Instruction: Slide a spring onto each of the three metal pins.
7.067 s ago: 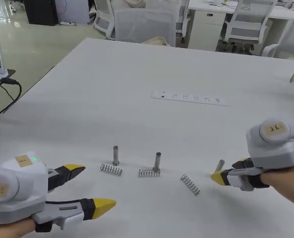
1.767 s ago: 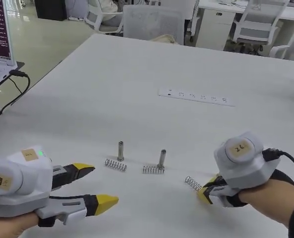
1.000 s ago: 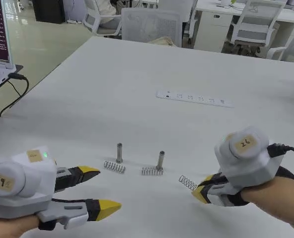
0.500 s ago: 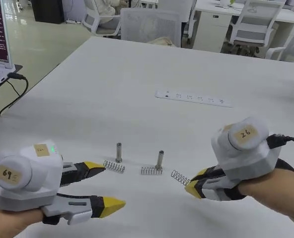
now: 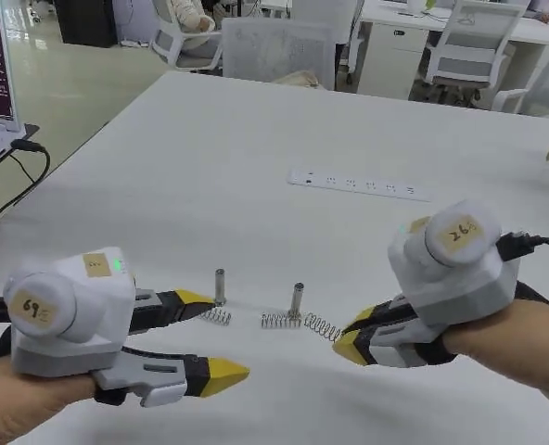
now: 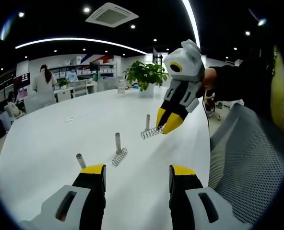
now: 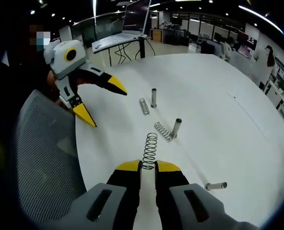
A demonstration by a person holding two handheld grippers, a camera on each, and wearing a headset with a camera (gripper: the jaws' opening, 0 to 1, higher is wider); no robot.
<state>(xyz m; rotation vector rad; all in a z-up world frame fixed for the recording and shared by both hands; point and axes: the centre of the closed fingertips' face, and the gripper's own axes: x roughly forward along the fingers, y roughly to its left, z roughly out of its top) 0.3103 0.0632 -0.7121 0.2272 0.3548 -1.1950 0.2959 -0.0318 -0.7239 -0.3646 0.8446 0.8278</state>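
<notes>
My right gripper [image 7: 147,166] clenched on near end of spring [image 7: 150,145], coil sticking straight ahead. Just beyond tip, slightly right: nearest upright pin [image 7: 177,127]. Tilt free end up, centre over pin top, lower gently. My left gripper [image 6: 137,169] released, empty.

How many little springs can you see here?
3. The held spring is pinched in the right tongs; the second spring lies beside the middle pin; the third spring beside the left pin.

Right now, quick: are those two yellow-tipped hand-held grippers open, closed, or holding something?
Left hand-held gripper: open, holding nothing.
Right hand-held gripper: closed on a silver coiled metal spring.
</notes>
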